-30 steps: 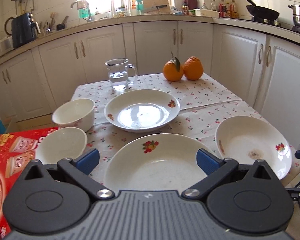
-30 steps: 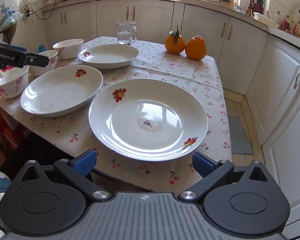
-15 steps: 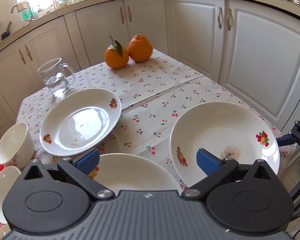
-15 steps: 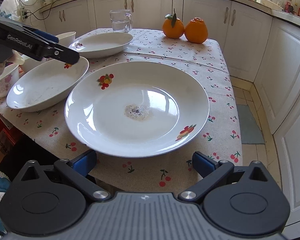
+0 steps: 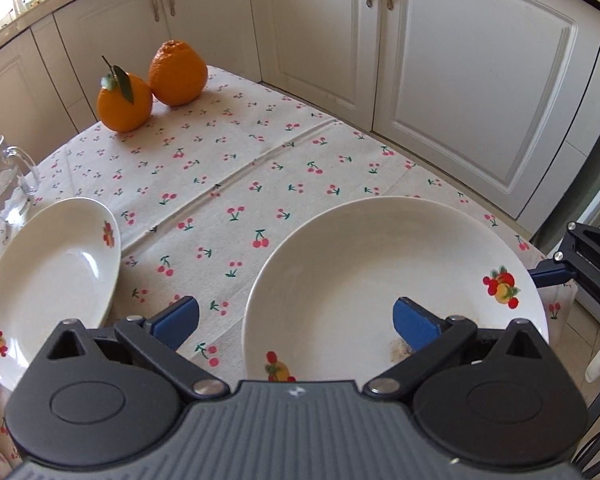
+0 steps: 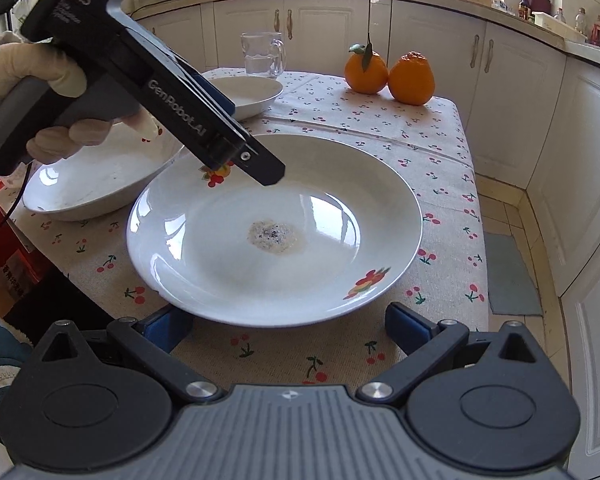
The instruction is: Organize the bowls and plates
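Observation:
A large white plate (image 6: 276, 236) with fruit prints and a brown stain in its middle lies at the table's near right corner; it also shows in the left wrist view (image 5: 380, 276). My left gripper (image 5: 296, 322) is open and hovers over the plate's left rim, one finger over the plate, the other over the cloth. In the right wrist view the left gripper (image 6: 236, 148) reaches over the plate's far-left rim. My right gripper (image 6: 288, 328) is open and empty at the plate's near rim. A second plate (image 6: 100, 176) and a third, farther plate (image 6: 252, 94) lie to the left.
Two oranges (image 5: 152, 84) stand at the table's far edge. A glass mug of water (image 6: 262, 56) stands behind the far plate. The cherry-print tablecloth (image 5: 260, 168) covers the table. White cabinets (image 5: 460, 80) run close along the right. A red box (image 6: 4, 256) sits left of the table.
My left gripper has swung right, from the middle plate to over the stained plate. My right gripper has moved in closer to that plate's near rim.

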Tool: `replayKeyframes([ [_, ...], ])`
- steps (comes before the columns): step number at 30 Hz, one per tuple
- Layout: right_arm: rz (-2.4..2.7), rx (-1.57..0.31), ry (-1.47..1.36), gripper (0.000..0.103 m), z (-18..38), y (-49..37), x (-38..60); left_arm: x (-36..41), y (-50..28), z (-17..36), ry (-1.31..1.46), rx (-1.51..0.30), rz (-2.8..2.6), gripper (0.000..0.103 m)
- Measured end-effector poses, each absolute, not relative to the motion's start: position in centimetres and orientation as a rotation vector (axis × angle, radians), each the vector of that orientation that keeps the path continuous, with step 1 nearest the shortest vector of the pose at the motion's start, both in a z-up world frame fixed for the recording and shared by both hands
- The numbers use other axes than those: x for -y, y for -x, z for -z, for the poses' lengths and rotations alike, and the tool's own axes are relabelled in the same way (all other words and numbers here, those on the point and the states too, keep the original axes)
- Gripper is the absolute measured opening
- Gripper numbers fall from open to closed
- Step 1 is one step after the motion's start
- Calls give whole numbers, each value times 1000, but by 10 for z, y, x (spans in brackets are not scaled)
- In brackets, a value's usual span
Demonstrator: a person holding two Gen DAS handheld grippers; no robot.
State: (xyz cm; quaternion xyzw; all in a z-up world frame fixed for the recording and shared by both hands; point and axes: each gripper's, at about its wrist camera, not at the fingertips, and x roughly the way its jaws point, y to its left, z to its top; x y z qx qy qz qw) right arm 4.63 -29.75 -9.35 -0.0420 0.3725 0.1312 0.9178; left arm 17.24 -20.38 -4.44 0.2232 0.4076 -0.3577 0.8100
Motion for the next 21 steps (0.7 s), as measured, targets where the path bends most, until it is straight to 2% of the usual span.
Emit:
replayKeyframes([
  [12, -301, -751, 100, 103, 94, -51, 294, 214, -184, 56, -506, -947, 850, 99],
  [21, -306, -747, 103, 103, 94, -51, 291, 215, -188, 57, -500, -986, 908, 86],
])
